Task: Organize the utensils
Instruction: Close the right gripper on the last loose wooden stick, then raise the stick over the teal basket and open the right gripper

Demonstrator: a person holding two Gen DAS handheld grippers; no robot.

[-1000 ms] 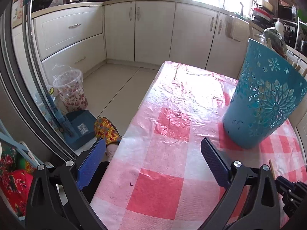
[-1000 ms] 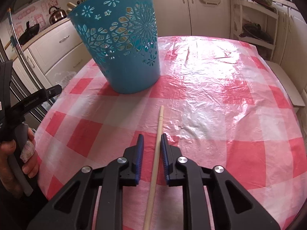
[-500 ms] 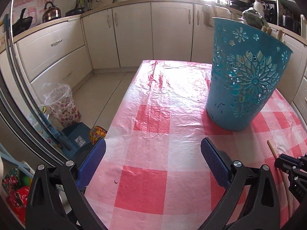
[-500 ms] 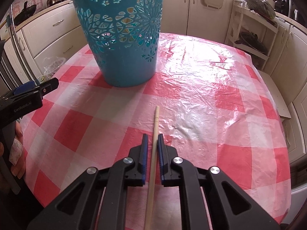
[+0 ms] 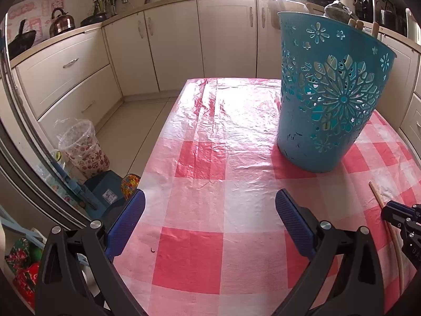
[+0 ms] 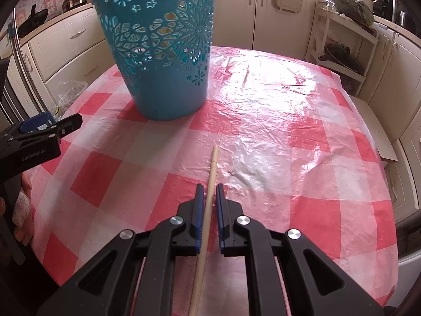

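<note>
A tall blue perforated basket (image 5: 329, 105) (image 6: 163, 52) stands upright on the red-and-white checked tablecloth (image 6: 276, 121), with wooden handles (image 5: 355, 23) poking above its rim. A long thin wooden stick (image 6: 213, 166) points toward the basket. My right gripper (image 6: 209, 187) is shut on this stick near its far end; the stick's tip (image 5: 376, 192) shows in the left wrist view beside that gripper (image 5: 402, 218). Wide open and holding nothing, my left gripper (image 5: 210, 202) hovers over the table's near left part, and a hand holds it (image 6: 52, 129).
The table's left edge (image 5: 163, 137) drops to a tiled floor with a plastic-lined waste bin (image 5: 81, 147) and a blue dustpan (image 5: 105, 192). Cream cabinets (image 5: 171, 47) line the walls. A white rack (image 6: 342, 52) stands past the table's far right side.
The right jaws narrowed onto the stick. My left gripper rolled and shifted over the table, so the basket now stands upright and closer to the middle of its view.
</note>
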